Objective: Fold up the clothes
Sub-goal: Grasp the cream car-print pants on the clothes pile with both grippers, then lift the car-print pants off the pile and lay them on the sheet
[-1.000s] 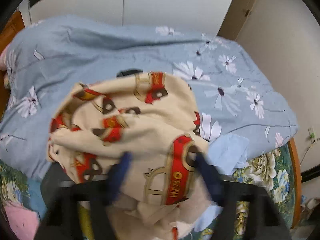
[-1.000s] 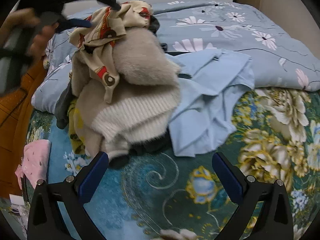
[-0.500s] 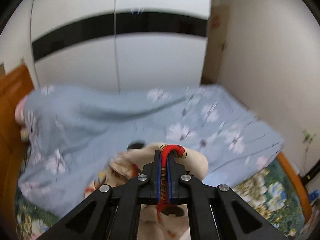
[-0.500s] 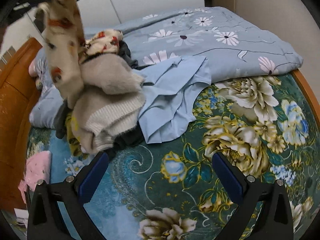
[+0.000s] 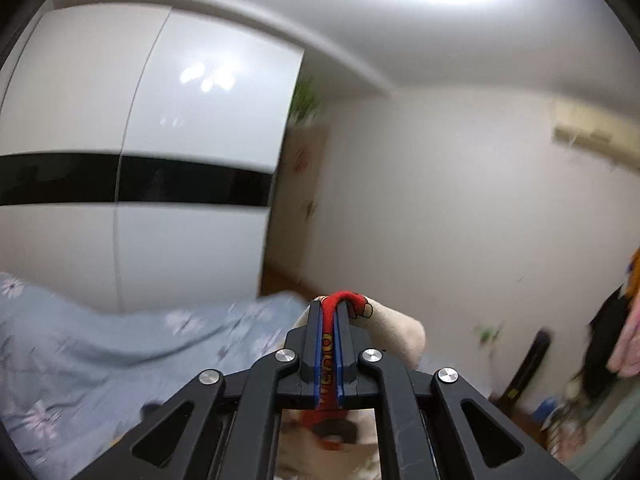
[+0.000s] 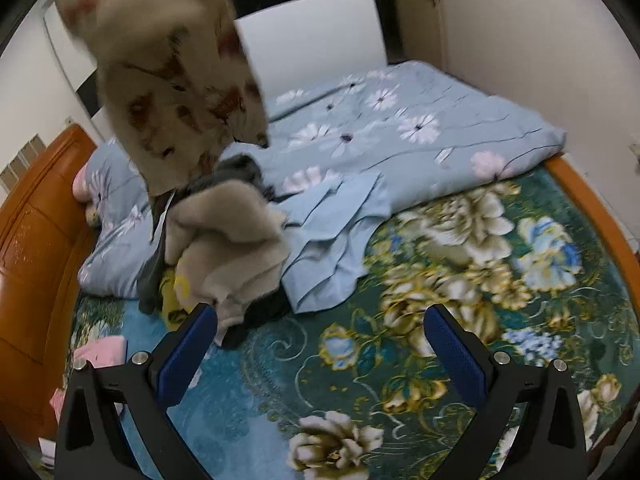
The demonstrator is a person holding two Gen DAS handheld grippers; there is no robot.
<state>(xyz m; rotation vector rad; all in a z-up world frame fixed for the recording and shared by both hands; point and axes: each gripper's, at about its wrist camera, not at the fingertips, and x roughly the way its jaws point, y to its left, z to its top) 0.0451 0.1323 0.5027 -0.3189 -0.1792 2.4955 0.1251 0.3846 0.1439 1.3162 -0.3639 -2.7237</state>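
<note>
Above the bed [image 6: 500,280], left tool [image 5: 328,312] grips cream garment [image 6: 168,80] (printed).

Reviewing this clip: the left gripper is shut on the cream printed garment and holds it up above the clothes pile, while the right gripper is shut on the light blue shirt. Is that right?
Not quite. The right gripper is open and holds nothing; the right wrist view shows it over the floral bedspread, apart from the light blue shirt. The rest stands: the left gripper is shut on the cream printed garment, raised above the clothes pile.
</note>
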